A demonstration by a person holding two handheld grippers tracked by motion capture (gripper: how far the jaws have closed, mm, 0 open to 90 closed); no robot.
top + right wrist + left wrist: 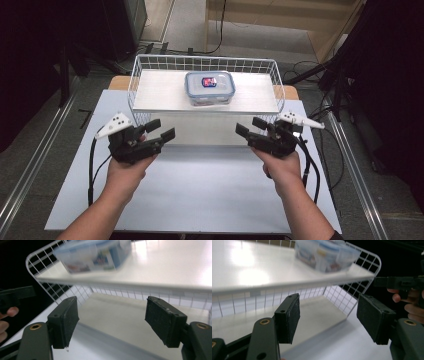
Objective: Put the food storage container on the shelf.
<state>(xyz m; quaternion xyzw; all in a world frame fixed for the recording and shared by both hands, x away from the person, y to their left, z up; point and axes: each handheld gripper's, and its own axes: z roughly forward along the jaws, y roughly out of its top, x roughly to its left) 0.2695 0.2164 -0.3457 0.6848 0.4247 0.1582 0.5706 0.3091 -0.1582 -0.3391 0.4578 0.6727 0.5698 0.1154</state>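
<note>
Container (pixel 210 88): this is the item the work concerns, a clear lidded box with a blue rim and a red-and-blue label, and it is not yet held. Nearest the person, both forearms enter over the pale worktop (pixel 200 185), each hand carrying one claw. The left claw (pixel 161 131) hovers above the worktop with its jaws spread apart and nothing between them; in the left gripper view its two black pads (pixel 288 317) frame bare surface. The right claw (pixel 252 127) mirrors it on the other side, likewise released and empty, jaws wide in the right gripper view. The two claws sit well apart and both point forward and inward. Just beyond them stands a white wire basket (pixel 132 87), with a flat white shelf (pixel 160 92) laid across its top. The container rests upright near the middle of that shelf, slightly toward the far edge, apart from the basket walls. Beyond the basket lie floor and cables. Judged step: approach, before any contact, with both claws staged in front of the basket and below shelf level. The next move calls for raising the claws above the front edge of the shelf and advancing them to either side of the container, then closing on its opposite walls evenly. The smooth plastic sides may slip, so square, level contact on both sides is advisable.
</note>
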